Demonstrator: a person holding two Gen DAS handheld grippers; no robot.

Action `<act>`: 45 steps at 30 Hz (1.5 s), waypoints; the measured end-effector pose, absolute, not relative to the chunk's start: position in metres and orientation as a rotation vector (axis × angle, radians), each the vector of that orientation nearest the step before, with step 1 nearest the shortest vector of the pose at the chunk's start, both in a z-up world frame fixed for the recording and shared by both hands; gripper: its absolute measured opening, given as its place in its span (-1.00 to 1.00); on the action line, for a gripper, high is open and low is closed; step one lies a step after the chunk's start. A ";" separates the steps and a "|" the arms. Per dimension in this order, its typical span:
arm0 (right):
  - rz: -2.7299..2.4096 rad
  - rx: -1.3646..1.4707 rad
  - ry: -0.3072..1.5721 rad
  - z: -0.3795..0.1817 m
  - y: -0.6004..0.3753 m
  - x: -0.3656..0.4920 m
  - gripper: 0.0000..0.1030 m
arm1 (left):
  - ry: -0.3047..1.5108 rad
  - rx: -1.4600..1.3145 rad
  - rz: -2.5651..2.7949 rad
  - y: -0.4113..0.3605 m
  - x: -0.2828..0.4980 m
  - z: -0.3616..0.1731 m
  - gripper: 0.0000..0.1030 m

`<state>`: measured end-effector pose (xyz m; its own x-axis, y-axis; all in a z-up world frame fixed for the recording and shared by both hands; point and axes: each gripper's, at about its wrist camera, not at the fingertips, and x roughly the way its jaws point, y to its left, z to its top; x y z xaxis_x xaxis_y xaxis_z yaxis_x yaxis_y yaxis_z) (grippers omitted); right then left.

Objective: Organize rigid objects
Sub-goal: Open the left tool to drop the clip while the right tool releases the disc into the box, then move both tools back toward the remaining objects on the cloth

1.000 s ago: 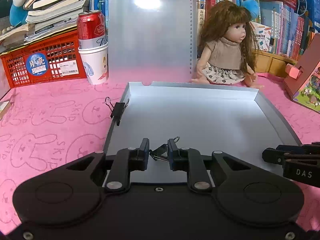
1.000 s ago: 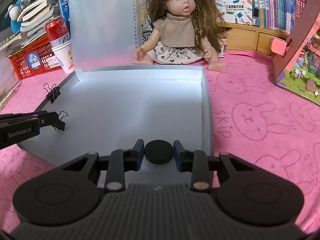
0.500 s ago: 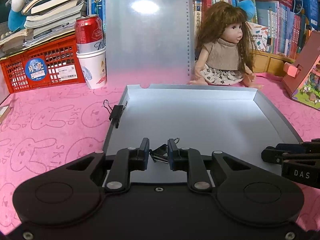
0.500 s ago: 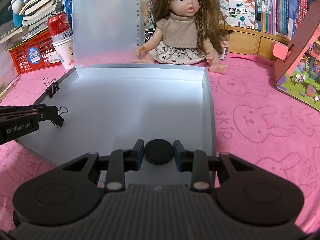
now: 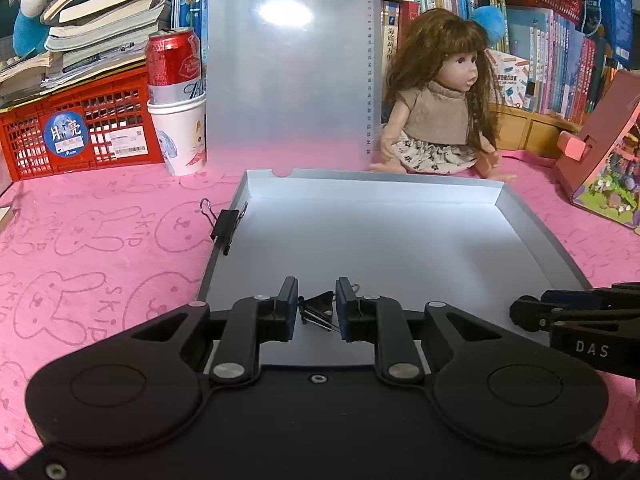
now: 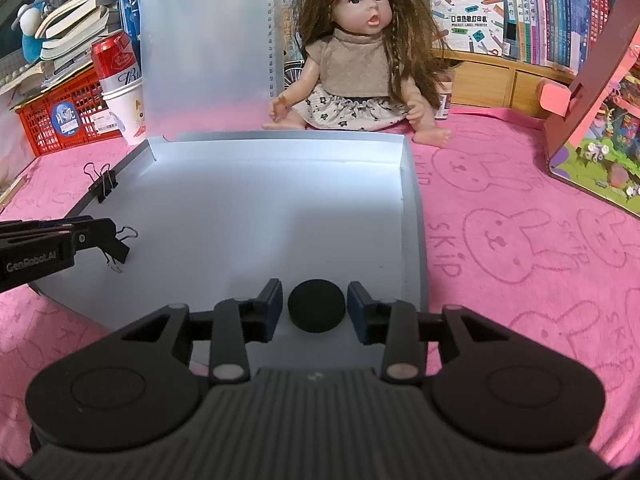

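Observation:
An open grey file box [image 5: 400, 248] lies on the pink cloth, lid upright behind it; it also shows in the right wrist view [image 6: 280, 200]. My left gripper [image 5: 317, 310] is shut on a small black binder clip [image 5: 318, 308] above the box's near left part; the clip also shows in the right wrist view [image 6: 116, 248]. My right gripper [image 6: 316, 306] has a black round disc [image 6: 316, 306] between its fingers, with small gaps on both sides, over the box's near right part. A second binder clip [image 5: 225, 222] is clamped on the box's left wall.
A doll [image 6: 360, 68] sits behind the box. A red can in a paper cup [image 5: 176, 104] and a red crate [image 5: 76, 128] stand at the back left. A pink picture board [image 6: 592, 128] leans at the right. Bookshelves fill the back.
Both grippers have pulled back and risen slightly with what they carry. The right fingers look a little wider around the disc.

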<state>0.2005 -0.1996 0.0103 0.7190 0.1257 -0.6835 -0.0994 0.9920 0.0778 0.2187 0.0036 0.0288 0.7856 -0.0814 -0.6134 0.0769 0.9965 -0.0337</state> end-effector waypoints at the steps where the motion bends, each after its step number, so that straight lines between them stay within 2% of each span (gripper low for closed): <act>1: 0.126 0.036 0.755 0.011 -0.200 0.200 0.06 | 0.658 -0.005 -0.087 0.003 0.218 0.030 -0.59; 3: 0.129 0.035 0.748 0.013 -0.200 0.198 0.08 | 0.651 -0.004 -0.090 0.002 0.215 0.032 -0.40; 5: 0.135 0.033 0.738 0.016 -0.201 0.195 0.18 | 0.645 -0.002 -0.096 0.002 0.212 0.035 -0.30; 16: 0.170 -0.013 0.661 0.034 -0.204 0.161 0.38 | 0.595 0.002 -0.128 0.005 0.178 0.051 -0.10; 30: 0.245 -0.098 0.562 0.044 -0.193 0.102 0.68 | 0.529 0.043 -0.176 0.005 0.109 0.058 0.46; 45: 0.243 -0.139 0.545 0.024 -0.196 0.060 0.70 | 0.500 0.099 -0.214 -0.007 0.047 0.040 0.53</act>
<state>0.0599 -0.1957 0.0236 0.8275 0.1912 -0.5279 -0.2646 0.9621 -0.0663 0.0474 -0.0071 0.0397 0.8557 -0.1787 -0.4856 0.2272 0.9729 0.0424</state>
